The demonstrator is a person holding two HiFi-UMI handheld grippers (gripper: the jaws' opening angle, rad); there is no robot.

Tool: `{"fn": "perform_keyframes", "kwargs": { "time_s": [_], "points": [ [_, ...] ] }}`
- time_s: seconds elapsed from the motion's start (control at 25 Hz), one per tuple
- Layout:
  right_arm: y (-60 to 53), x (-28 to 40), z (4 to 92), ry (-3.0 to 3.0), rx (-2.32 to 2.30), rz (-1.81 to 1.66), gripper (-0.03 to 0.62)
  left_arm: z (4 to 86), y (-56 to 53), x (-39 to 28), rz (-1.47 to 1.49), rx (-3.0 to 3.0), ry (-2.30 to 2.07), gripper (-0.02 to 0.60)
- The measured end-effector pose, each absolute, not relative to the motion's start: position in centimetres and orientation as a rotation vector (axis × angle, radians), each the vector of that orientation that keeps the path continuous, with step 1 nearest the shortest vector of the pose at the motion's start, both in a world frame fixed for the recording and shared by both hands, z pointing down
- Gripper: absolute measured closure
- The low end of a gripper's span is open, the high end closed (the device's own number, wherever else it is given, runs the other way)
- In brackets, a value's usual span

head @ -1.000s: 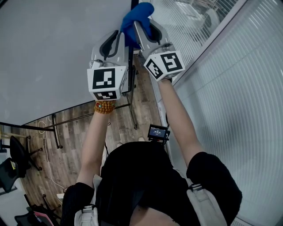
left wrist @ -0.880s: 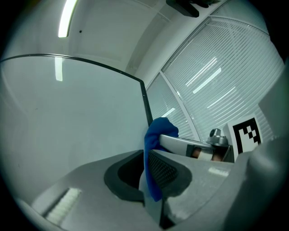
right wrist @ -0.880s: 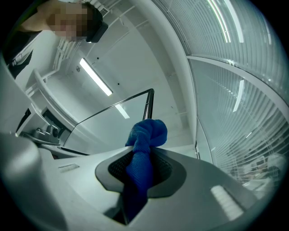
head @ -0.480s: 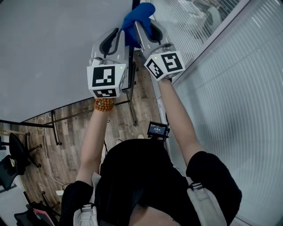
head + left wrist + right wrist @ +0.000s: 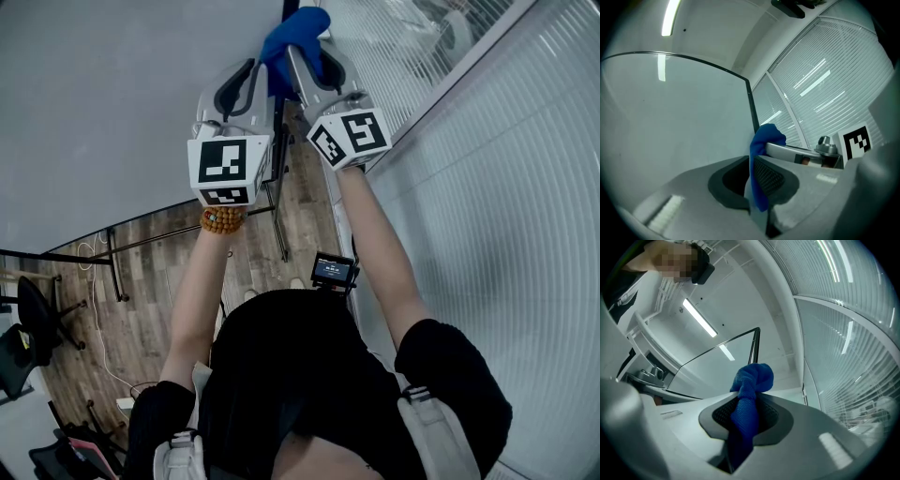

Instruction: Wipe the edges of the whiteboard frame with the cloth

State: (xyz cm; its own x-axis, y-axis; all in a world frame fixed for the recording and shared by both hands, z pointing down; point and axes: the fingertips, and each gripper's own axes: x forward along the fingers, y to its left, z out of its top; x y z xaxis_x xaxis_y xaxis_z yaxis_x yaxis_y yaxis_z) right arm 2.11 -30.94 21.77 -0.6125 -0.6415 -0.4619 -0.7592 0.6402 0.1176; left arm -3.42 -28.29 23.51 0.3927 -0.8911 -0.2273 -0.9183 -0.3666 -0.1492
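Cloth (image 5: 751,380) is pinched from both sides: our left gripper (image 5: 752,176) and right gripper (image 5: 743,418) sit side by side, each with its jaws clamped on the blue bundle. Its bunched end pokes out right at the dark whiteboard frame (image 5: 753,105) on the board's right edge. Barely anything has moved in the last second, just the left one nudging a touch, so we reckon the stroke is crawling or paused, and the stretch of frame up to the corner, blinds (image 5: 487,187) beyond, is still to do.
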Motion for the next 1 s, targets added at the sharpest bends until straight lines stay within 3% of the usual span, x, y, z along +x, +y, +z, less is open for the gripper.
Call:
{"fn": "perform_keyframes", "kwargs": {
  "time_s": [1.0],
  "points": [
    [-30.3, 1.0, 23.4, 2.488, -1.073, 0.422, 0.502, 25.8, -27.7, -4.4, 0.160, -2.416, 1.603, 0.558]
  ]
}}
